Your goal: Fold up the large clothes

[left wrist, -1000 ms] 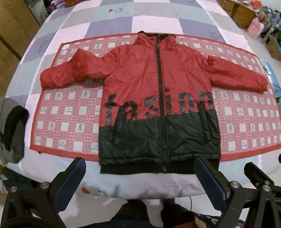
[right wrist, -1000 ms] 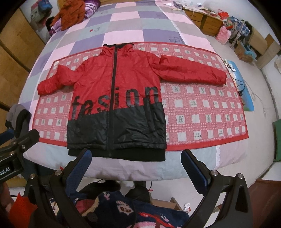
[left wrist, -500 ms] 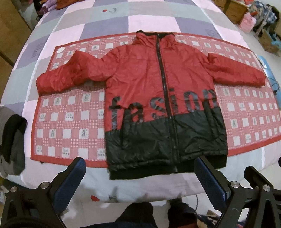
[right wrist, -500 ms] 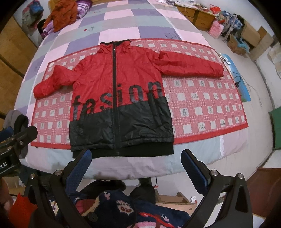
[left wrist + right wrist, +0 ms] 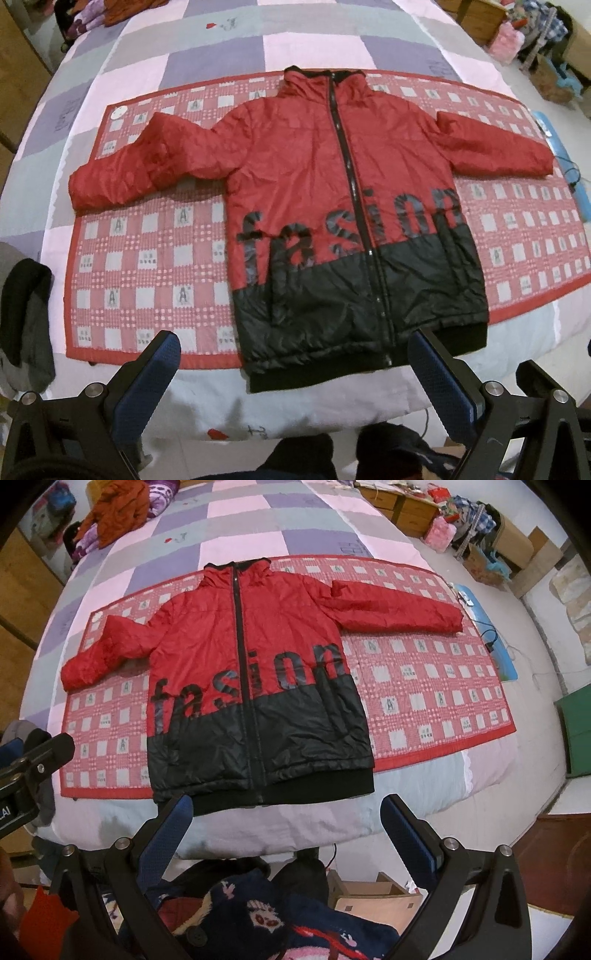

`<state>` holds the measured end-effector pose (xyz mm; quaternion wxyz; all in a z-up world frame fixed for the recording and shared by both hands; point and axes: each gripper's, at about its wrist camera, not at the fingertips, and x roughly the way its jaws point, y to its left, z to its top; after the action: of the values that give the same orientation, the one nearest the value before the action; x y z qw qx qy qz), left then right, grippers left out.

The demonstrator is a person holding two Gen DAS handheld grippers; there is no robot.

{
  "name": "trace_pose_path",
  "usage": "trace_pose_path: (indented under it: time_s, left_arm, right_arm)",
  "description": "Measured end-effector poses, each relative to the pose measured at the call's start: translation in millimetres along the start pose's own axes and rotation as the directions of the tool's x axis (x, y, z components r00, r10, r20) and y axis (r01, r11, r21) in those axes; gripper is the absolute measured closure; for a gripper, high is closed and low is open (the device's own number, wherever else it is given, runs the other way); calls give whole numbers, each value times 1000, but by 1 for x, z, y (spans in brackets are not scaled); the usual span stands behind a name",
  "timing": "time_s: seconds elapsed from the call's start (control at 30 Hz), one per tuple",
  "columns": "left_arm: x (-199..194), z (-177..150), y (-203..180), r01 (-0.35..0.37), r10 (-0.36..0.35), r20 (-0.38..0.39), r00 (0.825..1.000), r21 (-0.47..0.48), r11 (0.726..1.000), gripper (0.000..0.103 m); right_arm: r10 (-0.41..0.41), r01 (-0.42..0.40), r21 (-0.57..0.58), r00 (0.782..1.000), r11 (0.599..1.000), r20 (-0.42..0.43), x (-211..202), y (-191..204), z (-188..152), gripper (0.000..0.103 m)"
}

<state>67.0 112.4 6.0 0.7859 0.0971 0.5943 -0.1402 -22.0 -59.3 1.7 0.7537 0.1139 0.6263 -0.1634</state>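
Note:
A red and black padded jacket [image 5: 332, 206] lies flat, front up and zipped, on a red checked mat [image 5: 147, 258] on the bed. Both sleeves are spread out sideways. It also shows in the right wrist view [image 5: 251, 686]. My left gripper [image 5: 295, 373] is open and empty, hovering just short of the jacket's black hem. My right gripper [image 5: 288, 834] is open and empty, above the bed's front edge, just below the hem. The left gripper's body [image 5: 33, 768] shows at the left edge of the right wrist view.
The mat [image 5: 424, 686] lies on a pink, grey and purple quilt [image 5: 221, 48]. A grey and black garment [image 5: 26, 317] hangs at the bed's left edge. Clothes [image 5: 118, 509] are piled at the far left corner. Wooden drawers [image 5: 399, 502] and clutter stand at the far right.
Both grippers have moved closer to the bed, so the jacket looks larger and its hem nearer the fingers. The left view has shifted left. Both stay open.

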Motion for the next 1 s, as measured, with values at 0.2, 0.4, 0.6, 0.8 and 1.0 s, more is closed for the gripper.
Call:
trace_pose_path:
  time_s: [0.2,0.4,0.6,0.8,1.0]
  left_arm:
    - [-1,8,1,2,-2,6,1000,-7,1000,1]
    - [-1,19,-14,-21,22,18,1000,-21,1000,1]
    - [8,29,-43,-30,30,-8,1000,-69,997,1]
    - [20,36,-74,-51,49,-25,998,-105,993,1]
    - [35,39,-83,-76,73,-28,997,-153,985,1]
  right_arm:
    - [-3,3,-1,1000,1000,0,-1,3,4,0]
    - [19,-19,-17,1000,1000,7,2,-13,22,0]
    - [42,-42,-58,999,997,-9,12,-44,39,0]
    - [106,-106,-131,994,986,-6,24,-75,57,0]
    - [137,-128,-189,990,974,36,37,-86,71,0]
